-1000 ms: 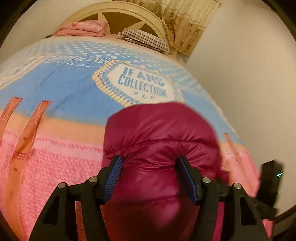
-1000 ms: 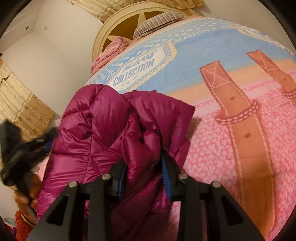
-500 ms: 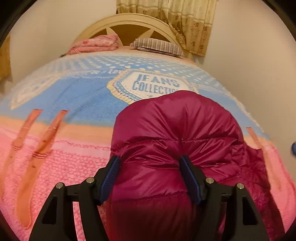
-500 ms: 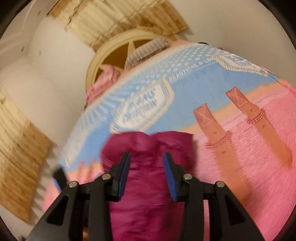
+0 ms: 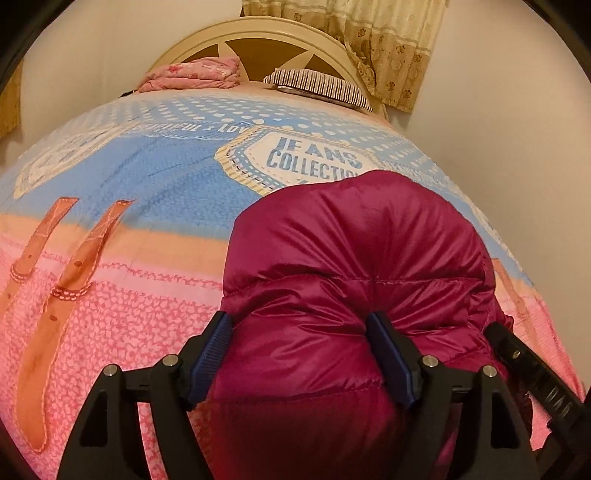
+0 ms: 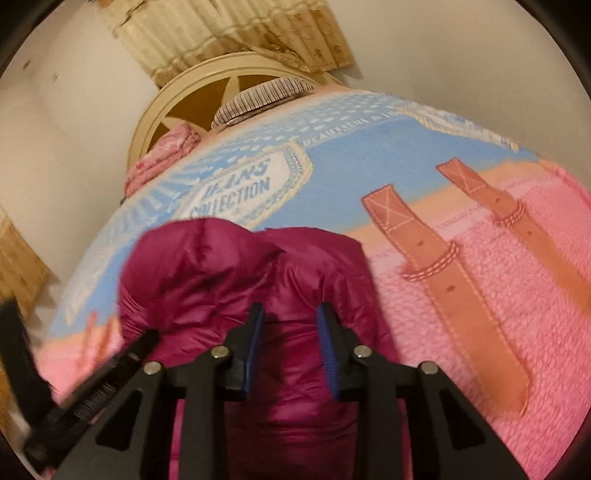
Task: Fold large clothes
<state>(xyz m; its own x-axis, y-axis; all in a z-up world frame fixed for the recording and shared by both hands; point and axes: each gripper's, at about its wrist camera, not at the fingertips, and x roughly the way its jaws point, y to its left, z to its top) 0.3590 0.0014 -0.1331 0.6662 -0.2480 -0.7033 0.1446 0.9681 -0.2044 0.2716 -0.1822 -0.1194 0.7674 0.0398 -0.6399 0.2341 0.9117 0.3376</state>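
**Both fingers' pads on the puffer jacket, bed below**

Fingers (image 5: 388,354) of the left gripper (image 5: 299,354): black plastic arms, ribbed blue pads, set wide around a fat quilted roll of the magenta down jacket (image 5: 354,258). Jaws have just been opening; jacket is between them and bulges out against both pads, so fabric is still pinched.

Right gripper (image 6: 291,343): same build, jaws much narrower and just been closing, a thinner fold of the jacket (image 6: 236,273) squeezed between the blue pads. That view is motion-blurred, so the exact contact line is soft.

Jacket: glossy nylon shell, stitched horizontal baffles, puffy rounded lobes. Bunched into a mound at the near side of the bed, near its right edge in the left wrist view. Near part is between the jaws; whether the far part rests on the cover I cannot tell.

Bedspread (image 5: 129,184): flat printed cotton, pink textured band near, orange strip, blue band far, "JEANS COLLECTION" badge, brown printed strap shapes.

Far end: cream arched headboard (image 5: 258,33) with spokes, striped pillow (image 5: 321,86), folded pink floral cloth (image 5: 192,72) to its left. Beige patterned curtain (image 5: 369,40) hangs behind.

Black bar of the other gripper shows at each view's lower edge.
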